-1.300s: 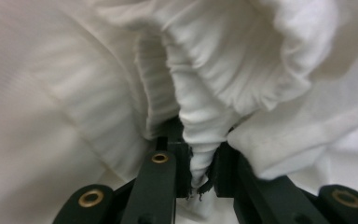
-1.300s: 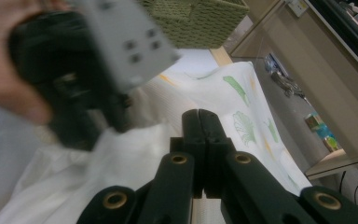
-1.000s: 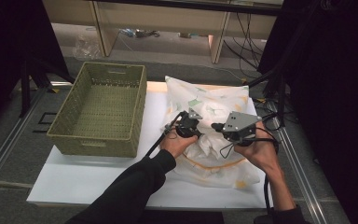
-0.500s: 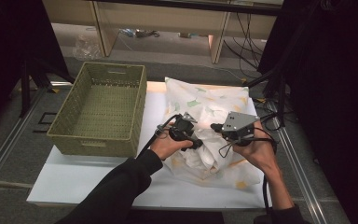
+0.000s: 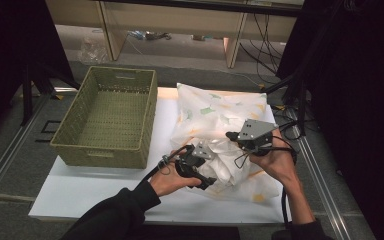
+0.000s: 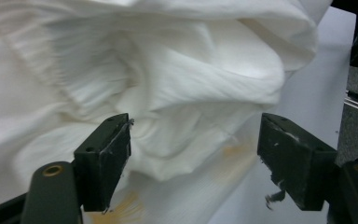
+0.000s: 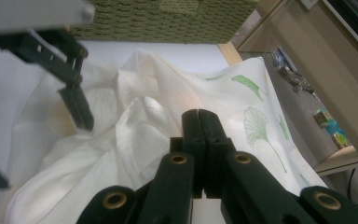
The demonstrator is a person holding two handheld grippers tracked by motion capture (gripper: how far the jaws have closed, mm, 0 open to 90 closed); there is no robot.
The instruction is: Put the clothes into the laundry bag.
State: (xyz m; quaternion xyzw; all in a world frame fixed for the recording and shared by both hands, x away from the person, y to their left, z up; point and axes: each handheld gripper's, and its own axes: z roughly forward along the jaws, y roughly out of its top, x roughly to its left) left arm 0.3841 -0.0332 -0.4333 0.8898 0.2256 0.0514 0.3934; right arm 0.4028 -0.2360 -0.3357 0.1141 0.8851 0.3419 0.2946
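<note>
While the white cloth (image 5: 215, 135) with its green and yellow leaf print lies bunched on the right half of the white counter (image 5: 95, 192), its near-right folds reach close to the counter's near edge. The left tongs (image 5: 207, 181) have just been opening and stand spread, a fold between the jaws but not pinched. The right tongs (image 5: 230, 136) are pressed together; whether cloth is caught between them I cannot tell. A green woven basket (image 5: 107, 120) stands left of the cloth, leaving bare counter along the near-left.
</note>
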